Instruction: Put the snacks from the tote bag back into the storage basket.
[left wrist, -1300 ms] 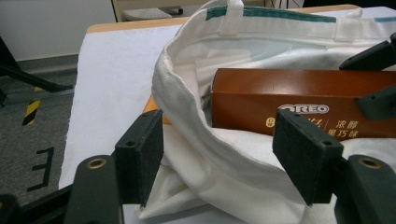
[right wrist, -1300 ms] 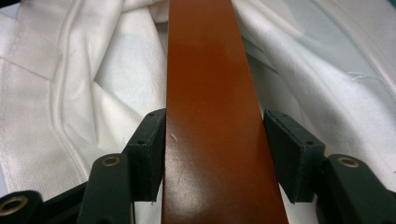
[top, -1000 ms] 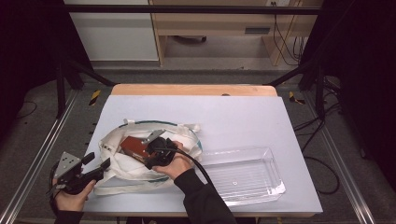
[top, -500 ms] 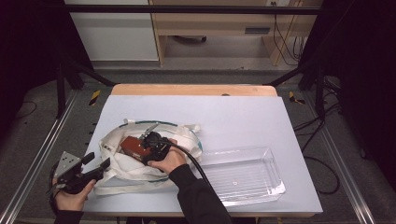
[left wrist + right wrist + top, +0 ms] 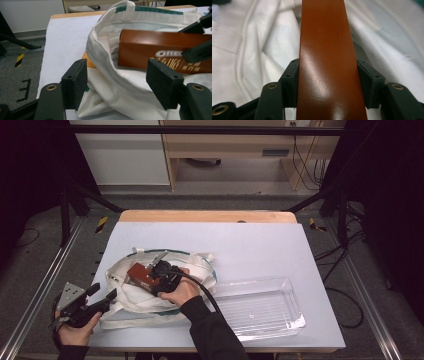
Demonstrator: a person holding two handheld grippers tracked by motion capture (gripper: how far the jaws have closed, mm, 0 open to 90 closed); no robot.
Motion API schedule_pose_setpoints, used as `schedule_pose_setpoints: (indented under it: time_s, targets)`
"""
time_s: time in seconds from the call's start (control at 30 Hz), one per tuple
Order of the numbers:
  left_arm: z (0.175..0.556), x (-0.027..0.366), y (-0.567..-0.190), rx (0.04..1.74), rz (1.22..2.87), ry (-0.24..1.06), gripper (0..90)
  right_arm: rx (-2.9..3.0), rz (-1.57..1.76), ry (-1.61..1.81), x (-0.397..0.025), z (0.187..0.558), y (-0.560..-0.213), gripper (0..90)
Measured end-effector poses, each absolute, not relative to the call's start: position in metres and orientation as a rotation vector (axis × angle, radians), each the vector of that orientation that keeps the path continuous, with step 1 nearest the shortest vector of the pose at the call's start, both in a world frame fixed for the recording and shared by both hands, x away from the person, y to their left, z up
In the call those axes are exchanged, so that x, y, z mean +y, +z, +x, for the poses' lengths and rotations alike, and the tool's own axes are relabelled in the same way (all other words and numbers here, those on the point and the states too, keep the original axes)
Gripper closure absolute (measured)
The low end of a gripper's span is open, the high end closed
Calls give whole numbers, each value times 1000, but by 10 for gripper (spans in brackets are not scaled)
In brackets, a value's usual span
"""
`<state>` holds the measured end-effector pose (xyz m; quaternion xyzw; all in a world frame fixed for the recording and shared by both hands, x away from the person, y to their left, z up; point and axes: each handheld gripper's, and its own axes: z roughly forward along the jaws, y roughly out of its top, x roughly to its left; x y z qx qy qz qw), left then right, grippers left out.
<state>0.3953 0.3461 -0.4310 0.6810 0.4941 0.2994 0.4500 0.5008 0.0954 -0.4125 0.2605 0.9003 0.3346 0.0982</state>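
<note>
Right claw (image 5: pixel 159 273) clamps the brown box (image 5: pixel 140 274) inside the white bag (image 5: pixel 150 300); left claw (image 5: pixel 117 85) gapes w/ bag rim betw. pads. Prob. next: lift box clear, toward clear tray (image 5: pixel 287 285).

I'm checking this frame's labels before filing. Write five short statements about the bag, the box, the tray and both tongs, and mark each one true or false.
1. The right tongs are shut on the brown box. True.
2. The left tongs are clamped on the white cloth bag. False: their jaws stand open, with the bag's rim between them.
3. The clear plastic tray holds the box. False: the tray is empty and the box is at the bag's mouth.
4. The tray lies to the right of the bag in the high view. True.
5. The bag's rim has green trim. True.
</note>
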Motion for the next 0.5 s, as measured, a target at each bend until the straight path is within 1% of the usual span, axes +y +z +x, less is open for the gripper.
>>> schedule_pose_setpoints:
  time_s: [0.33, 0.5]
  targets:
    - [394, 346, -430, 1211, 1677, 742, 339, 2597, 706, 1157, 78, 486, -373, 435]
    - [395, 346, -430, 1209, 1680, 739, 335, 2561, 688, 1196, 63, 479, -355, 434]
